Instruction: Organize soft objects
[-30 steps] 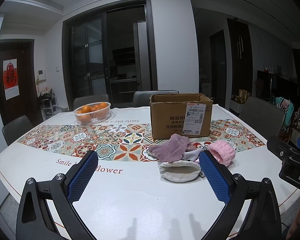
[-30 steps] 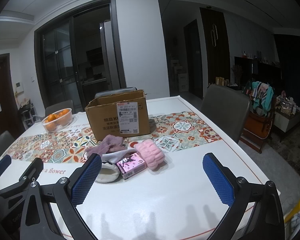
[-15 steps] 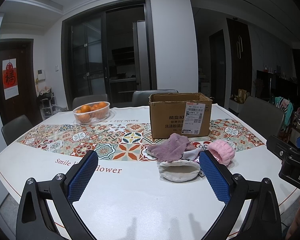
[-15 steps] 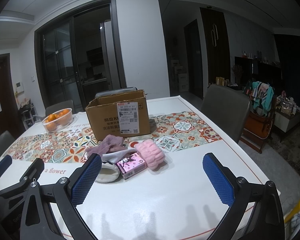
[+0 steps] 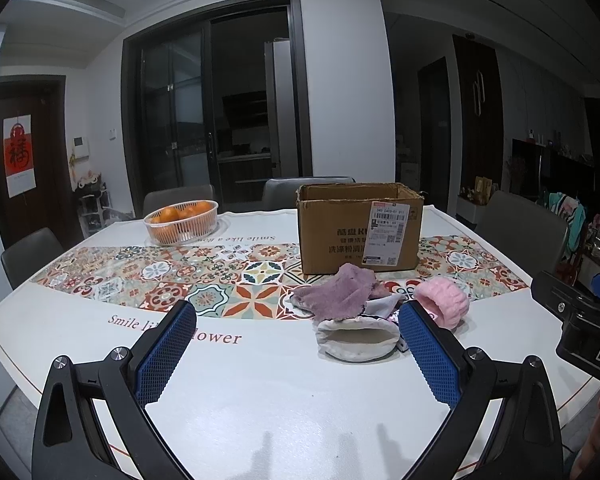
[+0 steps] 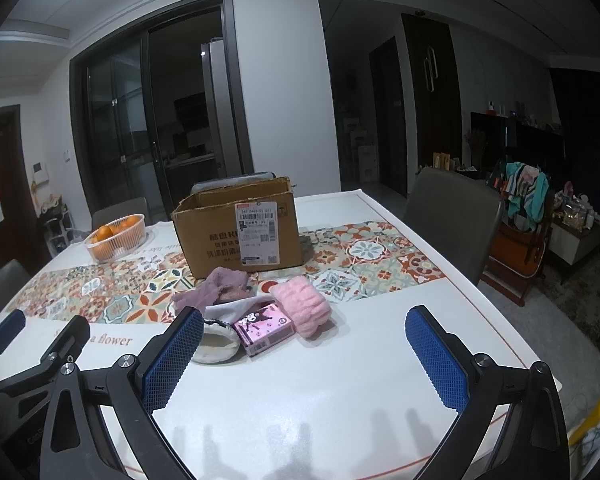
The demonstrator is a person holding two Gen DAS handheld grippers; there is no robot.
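Left wrist view: we hold both grippers, left point(image 5: 292, 344) and right point(image 6: 304, 354), spread and empty over the table point(image 5: 260, 392), soft pile point(image 5: 364, 308) near the box point(image 5: 360, 228), perhaps touching.

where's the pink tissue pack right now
In the right wrist view the pink tissue pack lies on the white table, between the cream pouch and the fluffy pink roll.

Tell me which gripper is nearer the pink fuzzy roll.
Left. The left gripper has the pink fuzzy roll just behind its right fingertip; the right gripper sits farther back, the roll ahead between its fingers.
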